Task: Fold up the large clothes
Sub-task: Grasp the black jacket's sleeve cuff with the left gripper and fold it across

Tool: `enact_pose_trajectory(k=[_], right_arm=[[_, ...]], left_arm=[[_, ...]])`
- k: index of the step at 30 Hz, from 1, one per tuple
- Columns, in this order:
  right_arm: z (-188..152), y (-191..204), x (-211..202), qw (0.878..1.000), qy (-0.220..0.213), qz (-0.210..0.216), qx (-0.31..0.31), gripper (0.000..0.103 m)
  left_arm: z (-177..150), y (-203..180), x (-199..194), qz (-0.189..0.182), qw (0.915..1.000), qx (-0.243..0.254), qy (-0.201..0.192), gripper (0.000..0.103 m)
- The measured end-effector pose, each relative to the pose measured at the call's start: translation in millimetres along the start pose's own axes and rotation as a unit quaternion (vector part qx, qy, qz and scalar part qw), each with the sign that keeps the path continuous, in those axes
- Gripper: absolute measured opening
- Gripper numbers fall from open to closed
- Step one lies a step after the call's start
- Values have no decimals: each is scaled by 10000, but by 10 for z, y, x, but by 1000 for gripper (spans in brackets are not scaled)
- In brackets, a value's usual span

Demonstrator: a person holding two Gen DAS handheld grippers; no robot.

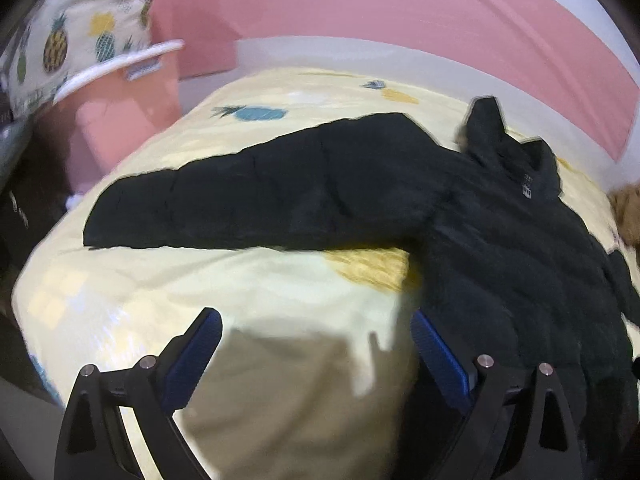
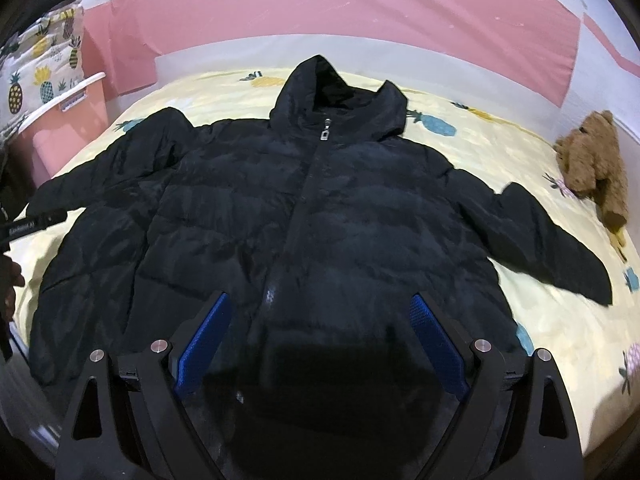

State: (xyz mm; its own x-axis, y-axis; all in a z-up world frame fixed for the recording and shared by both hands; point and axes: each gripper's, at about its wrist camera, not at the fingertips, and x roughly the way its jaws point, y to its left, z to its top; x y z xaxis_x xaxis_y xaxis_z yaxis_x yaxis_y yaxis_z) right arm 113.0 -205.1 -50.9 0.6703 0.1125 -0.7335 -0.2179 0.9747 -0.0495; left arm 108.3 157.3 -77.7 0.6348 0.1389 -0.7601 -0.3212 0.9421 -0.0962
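I'm seeing bed [image 2: 520, 184] in pale yellow pineapple sheet carrying black quilted puffer jacket [image 2: 320, 220], lying flat, zipped, sleeves spreading. Pink bin [image 2: 68, 120] holding pineapple-print bedding [image 2: 44, 64]. Fuzzy brown teddy [image 2: 592, 164] resting beside sleeve. Left gripper [image 1: 316, 356], right gripper [image 2: 320, 340] both gaping wide, holding nothing.

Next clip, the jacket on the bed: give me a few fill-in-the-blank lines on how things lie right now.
1. The black jacket lies spread on the bedsheet with both ____ stretched out sideways.
2. Its front zipper is ____.
3. Both the left gripper and the right gripper are ____.
4. A brown ____ lies beside the jacket.

Missing: sleeves; closed; open; teddy bear
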Motion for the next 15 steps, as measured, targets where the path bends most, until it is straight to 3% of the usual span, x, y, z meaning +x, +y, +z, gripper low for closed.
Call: enact_pose_trajectory(k=[6,15], right_arm=[[162,68,317,9997,78,179,-151,90],[300,114,740,9989,354,156,-264,90]], left_arm=[[224,511,352,220,9987,-467,43,95],[399,1137,851,371,9912,-1263,169,84]])
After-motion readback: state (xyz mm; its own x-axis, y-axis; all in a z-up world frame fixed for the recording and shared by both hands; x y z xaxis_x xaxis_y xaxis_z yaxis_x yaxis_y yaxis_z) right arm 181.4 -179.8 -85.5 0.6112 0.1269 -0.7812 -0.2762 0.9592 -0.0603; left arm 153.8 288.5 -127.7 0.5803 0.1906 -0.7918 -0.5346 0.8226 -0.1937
